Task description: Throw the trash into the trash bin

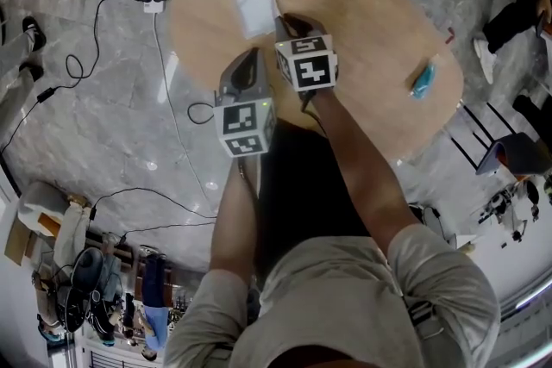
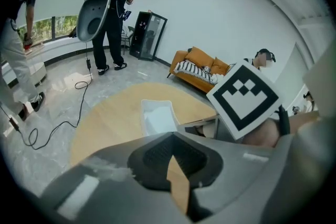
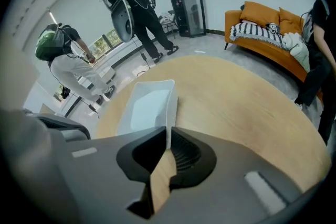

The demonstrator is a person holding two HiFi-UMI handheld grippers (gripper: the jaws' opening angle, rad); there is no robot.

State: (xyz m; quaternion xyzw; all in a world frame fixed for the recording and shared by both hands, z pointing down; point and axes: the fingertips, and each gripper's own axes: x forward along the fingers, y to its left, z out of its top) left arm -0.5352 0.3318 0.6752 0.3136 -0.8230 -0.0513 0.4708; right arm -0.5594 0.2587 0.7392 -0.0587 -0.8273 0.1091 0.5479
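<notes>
The oval wooden desk (image 1: 371, 21) carries a white trash bin (image 1: 256, 6), which looks empty. The right gripper (image 3: 168, 134) has its fingers nearly together, pinching the bin's near side wall. The left gripper (image 2: 172, 136) hangs just beside the bin, fingers fully closed on nothing. The blue trash (image 1: 423, 80) lies at the desk's right edge, well apart from the bin. This looks like securing the bin. Next, probably, the bin gets dragged toward the trash, or the left fingers open and reach across.

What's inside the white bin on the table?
Nothing visible: the white bin shows bare white floor. Its near end is covered by the right gripper, clamped on its wall.
</notes>
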